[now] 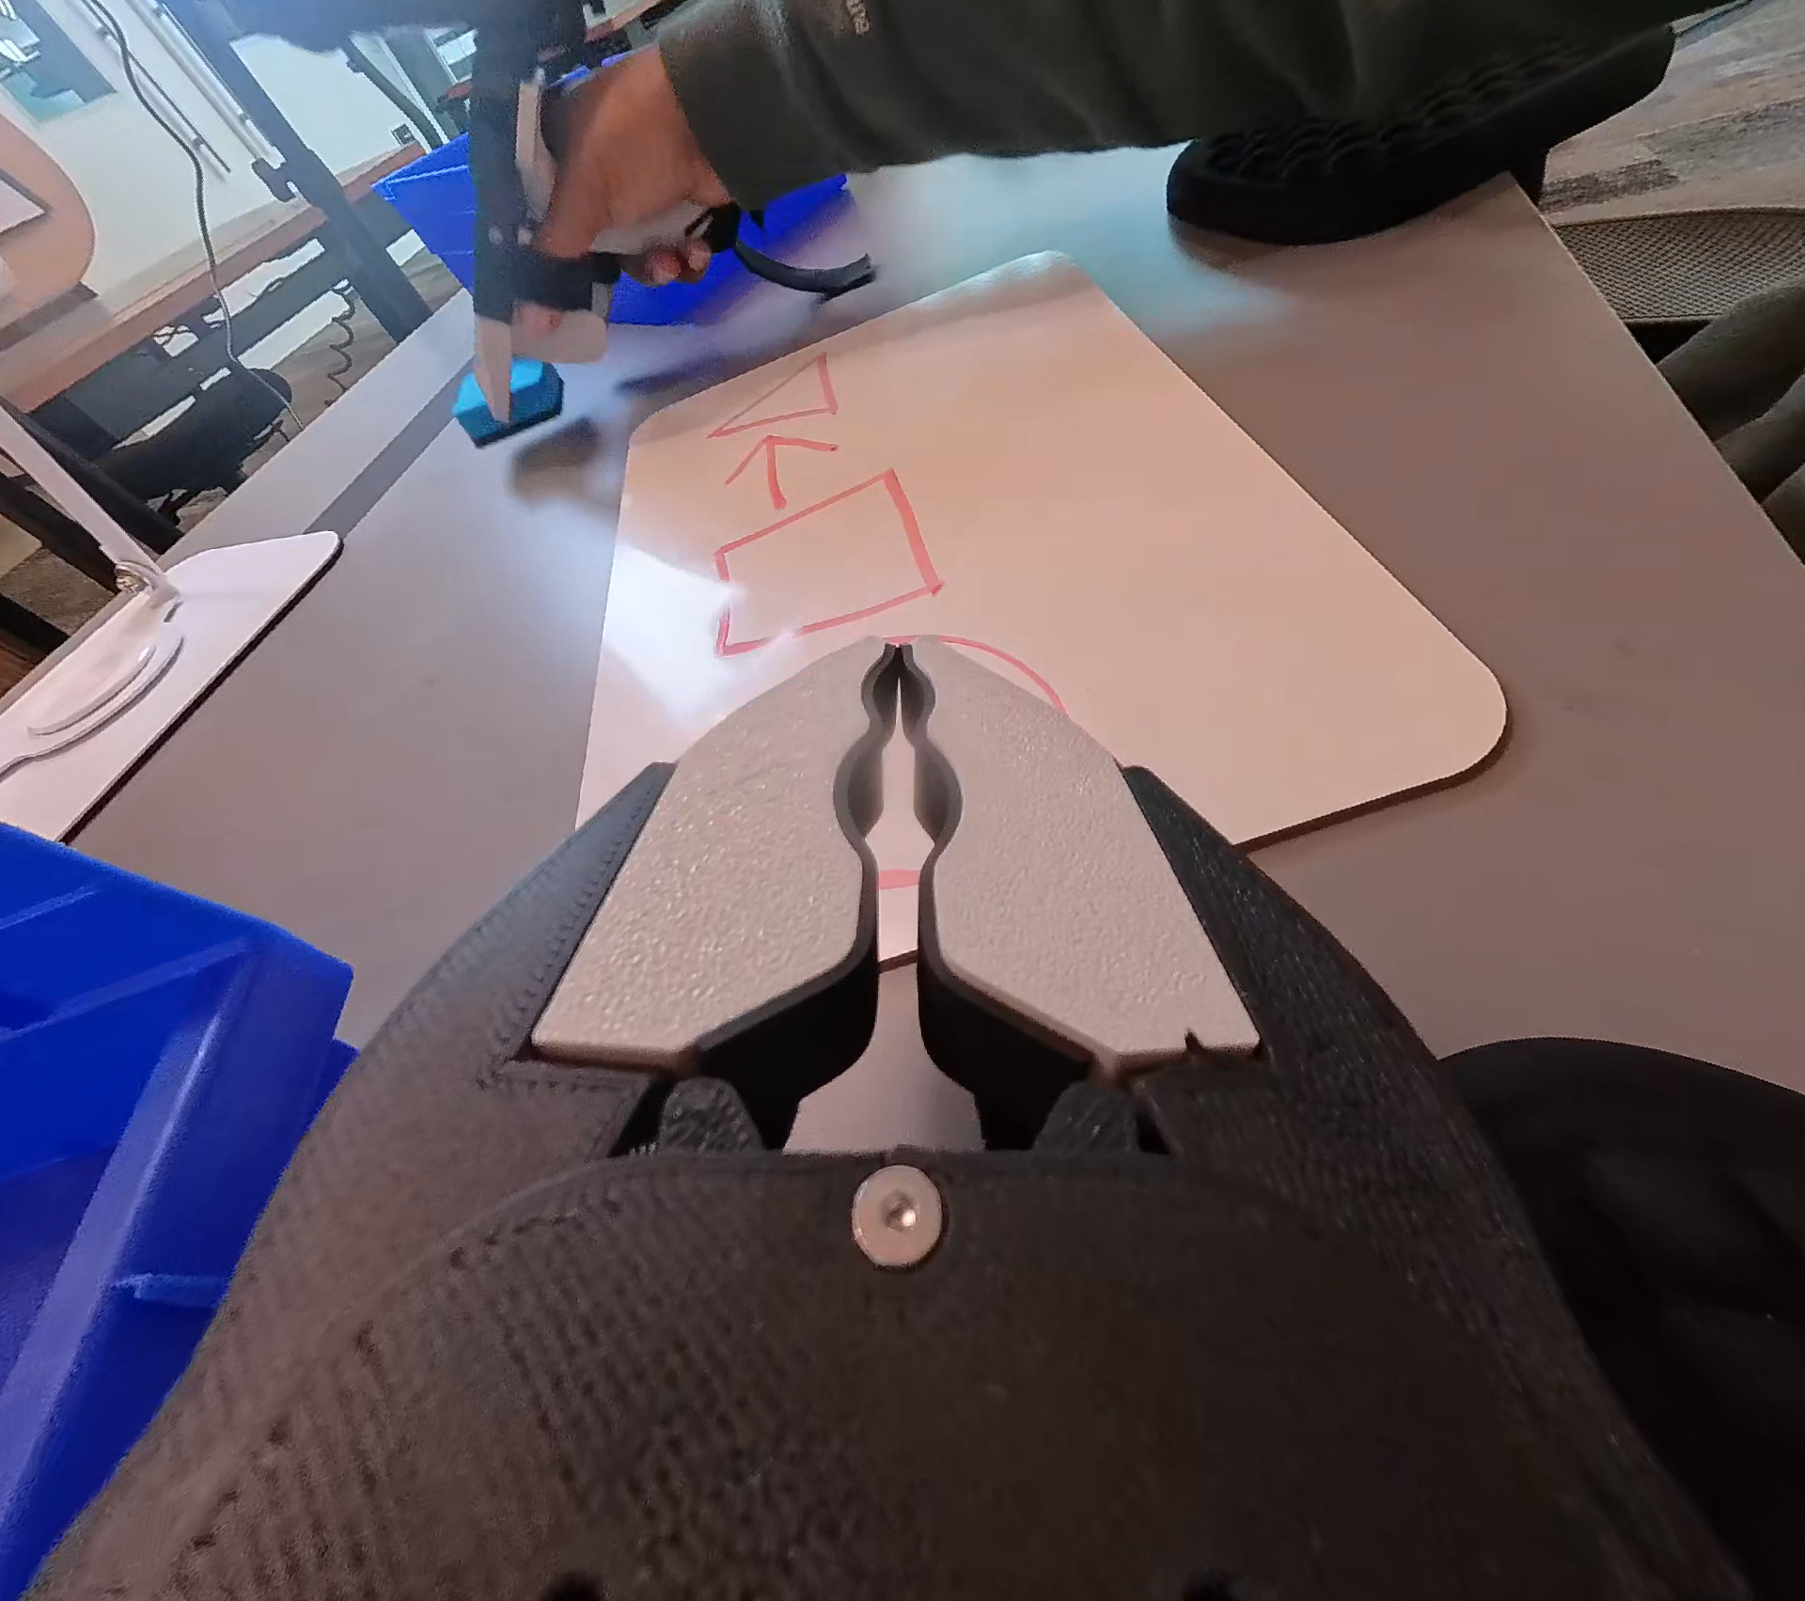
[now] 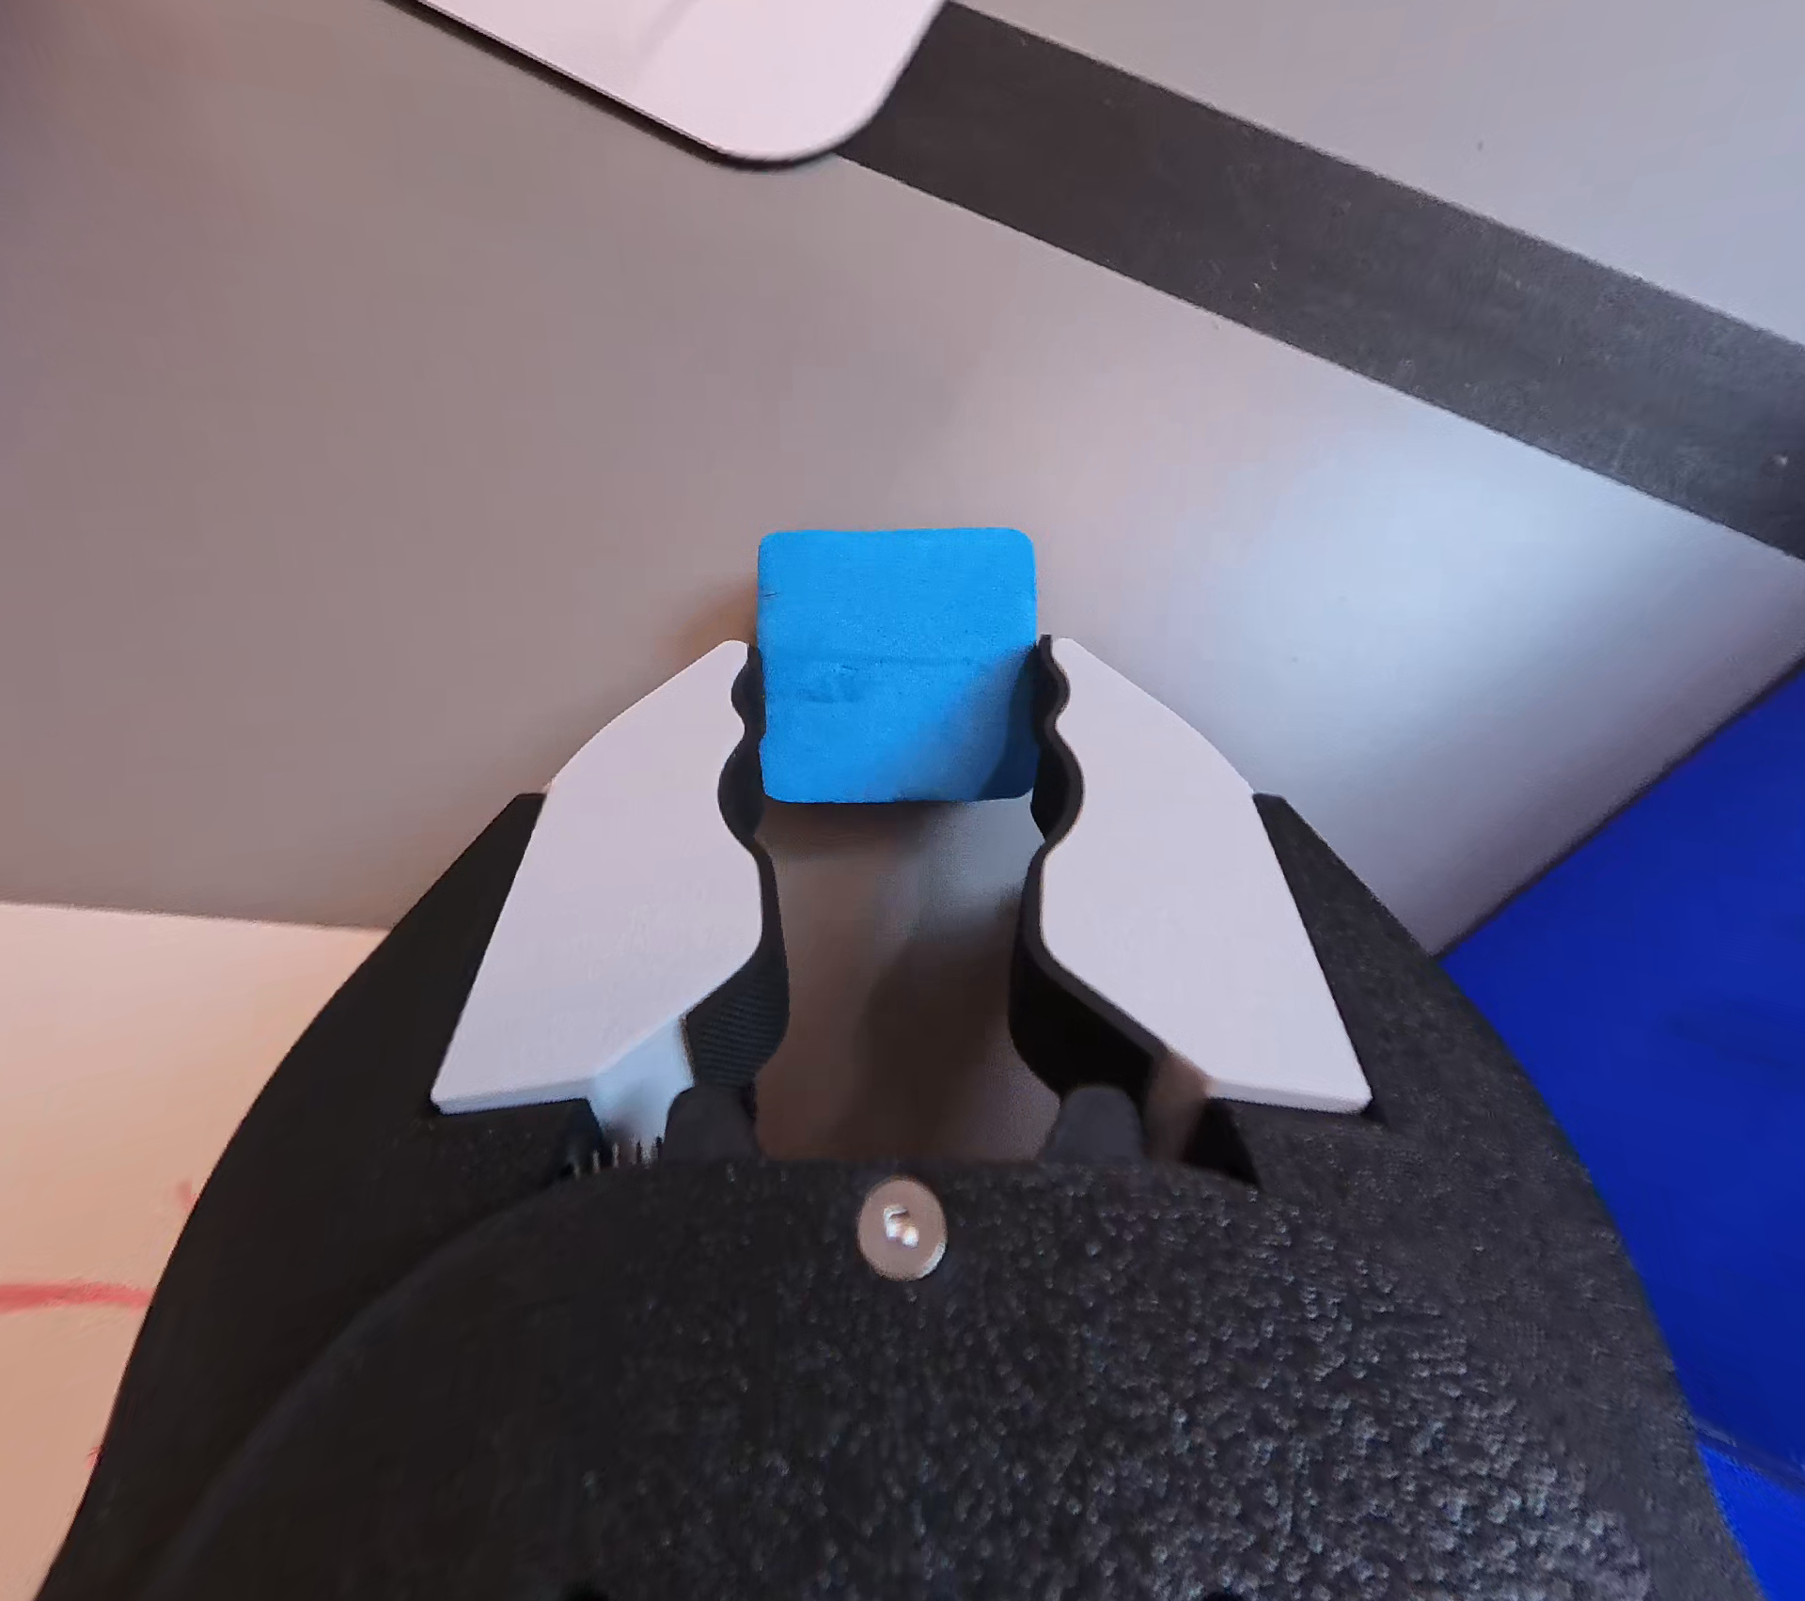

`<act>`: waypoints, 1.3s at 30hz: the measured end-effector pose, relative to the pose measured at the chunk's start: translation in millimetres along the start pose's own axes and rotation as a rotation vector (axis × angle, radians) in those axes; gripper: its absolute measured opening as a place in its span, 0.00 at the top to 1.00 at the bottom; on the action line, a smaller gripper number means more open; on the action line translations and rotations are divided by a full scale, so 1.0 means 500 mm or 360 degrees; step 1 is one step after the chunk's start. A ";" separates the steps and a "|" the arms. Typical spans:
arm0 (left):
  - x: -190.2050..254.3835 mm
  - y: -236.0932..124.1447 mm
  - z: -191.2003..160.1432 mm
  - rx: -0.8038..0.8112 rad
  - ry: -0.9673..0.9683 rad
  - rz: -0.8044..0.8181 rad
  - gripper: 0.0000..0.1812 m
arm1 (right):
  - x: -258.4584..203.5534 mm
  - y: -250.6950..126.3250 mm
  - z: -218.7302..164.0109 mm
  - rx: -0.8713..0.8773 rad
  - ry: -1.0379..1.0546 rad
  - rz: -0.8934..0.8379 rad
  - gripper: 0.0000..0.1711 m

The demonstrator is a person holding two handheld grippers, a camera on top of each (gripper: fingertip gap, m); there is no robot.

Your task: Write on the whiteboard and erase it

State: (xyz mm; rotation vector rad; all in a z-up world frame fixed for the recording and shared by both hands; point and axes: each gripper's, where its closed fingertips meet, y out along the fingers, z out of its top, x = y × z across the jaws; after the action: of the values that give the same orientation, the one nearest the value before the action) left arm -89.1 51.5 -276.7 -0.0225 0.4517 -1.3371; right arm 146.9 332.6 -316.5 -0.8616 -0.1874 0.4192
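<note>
Two grey fingers of the left gripper [image 1: 900, 656] are pressing together at the tips in the left wrist view, holding nothing and hovering over the near edge of the whiteboard [image 1: 1221, 626]. The board is lying flat on the grey table [image 1: 391, 724], bearing red shapes [image 1: 825, 558]. Beyond its far-left corner, the right gripper [image 1: 503, 406] is pointing down onto the blue eraser [image 1: 508, 402], which is sitting on the table. A blue bin [image 1: 146, 1066] is standing at near left.

In the right wrist view, the right gripper [image 2: 894, 656] is standing partly spread, its fingers [image 2: 625, 822] flanking the eraser [image 2: 894, 665]; both inner edges are touching its sides. A whiteboard corner [image 2: 146, 1066] is showing at lower left.
</note>
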 end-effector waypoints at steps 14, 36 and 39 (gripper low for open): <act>0.005 -0.010 -0.034 -0.0265 0.0117 -0.0087 1.00 | -0.223 -0.213 -0.215 -0.0096 -0.0635 0.0469 0.69; 0.190 0.049 -0.044 -0.0933 0.0185 -0.0827 1.00 | -0.176 -0.193 -0.265 -0.0346 -0.0497 0.0358 0.69; 0.189 0.048 -0.045 -0.0927 0.0204 -0.0833 1.00 | -0.183 -0.172 -0.241 -0.0324 -0.0497 0.0354 0.69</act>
State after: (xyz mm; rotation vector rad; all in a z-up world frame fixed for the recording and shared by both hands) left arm -59.0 -26.2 -332.6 -0.5732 0.9807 -1.6771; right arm 127.5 160.1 -327.0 -1.0186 -0.4302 0.7532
